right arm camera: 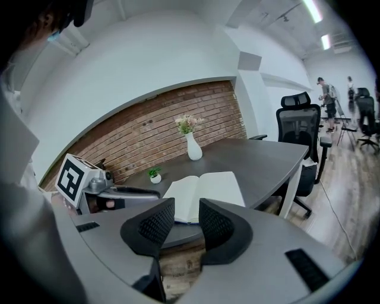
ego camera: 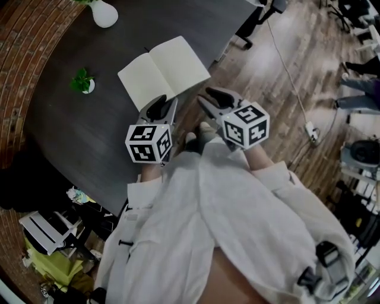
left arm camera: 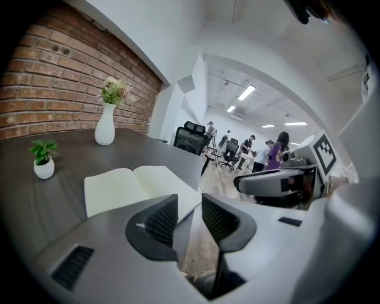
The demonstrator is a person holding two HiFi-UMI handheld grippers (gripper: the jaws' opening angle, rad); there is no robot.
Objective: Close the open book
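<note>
L gripper (ego camera: 161, 107) & R gripper (ego camera: 211, 101): jaws apart, nothing btwn them, both just short of the book (ego camera: 164, 72), not touching it. Book lies flat & open by the table (ego camera: 71, 136) edge. Closing not begun, all left to do. No readable writing; pages look blank.

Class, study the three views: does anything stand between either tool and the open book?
Nothing visible does. The open book lies at the near edge of the table, right ahead of the left tool and right tool, both empty. The potted plant and vase stand off to the side.
</note>
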